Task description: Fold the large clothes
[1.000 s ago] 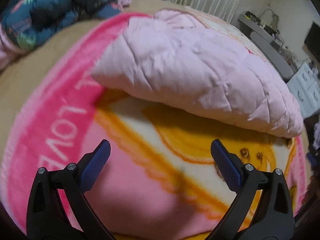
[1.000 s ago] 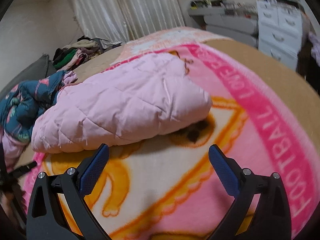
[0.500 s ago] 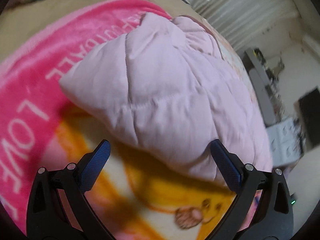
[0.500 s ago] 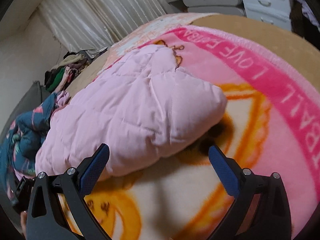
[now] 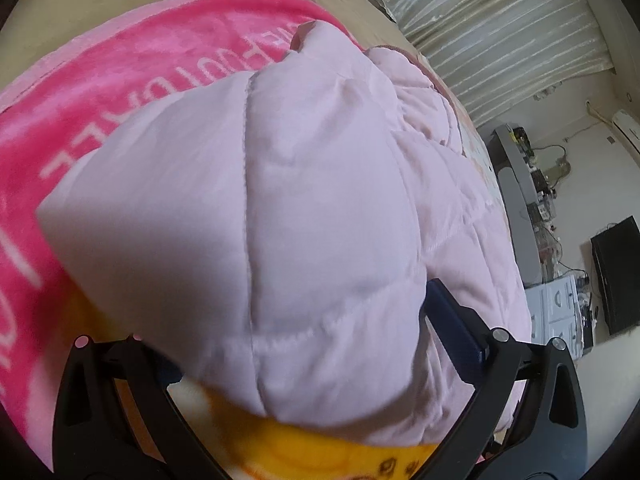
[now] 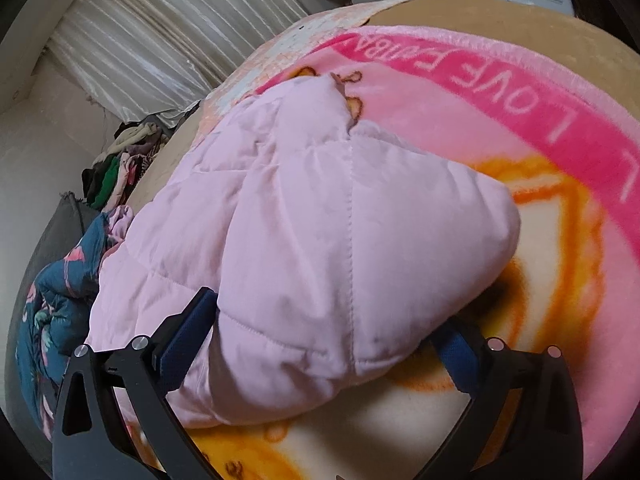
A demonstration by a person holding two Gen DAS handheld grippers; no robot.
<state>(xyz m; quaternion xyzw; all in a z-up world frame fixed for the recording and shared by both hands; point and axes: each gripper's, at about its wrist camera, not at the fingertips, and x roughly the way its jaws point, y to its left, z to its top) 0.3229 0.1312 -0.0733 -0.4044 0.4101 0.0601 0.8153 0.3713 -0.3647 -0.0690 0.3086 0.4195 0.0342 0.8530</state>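
Nearest the cameras, both grippers were spread wide around the near edge of the pink quilted jacket (image 5: 304, 208), not clamped on it. The left gripper (image 5: 296, 344) had the jacket's puffy left corner bulging between its jaws, and the right gripper (image 6: 320, 328) straddled the right corner the same way. The jacket itself lay bunched in a thick bundle on the cartoon fleece blanket (image 6: 500, 92) covering the bed, roughly mid-bed. Looks like the grab-the-edge step of another fold, so next would probably be pinching both corners together and lifting evenly, since that padding seemed slippery and bulky. Farther back sat a dark floral garment (image 6: 56, 304), a clothes pile (image 6: 120, 160) and curtains (image 5: 500, 28).
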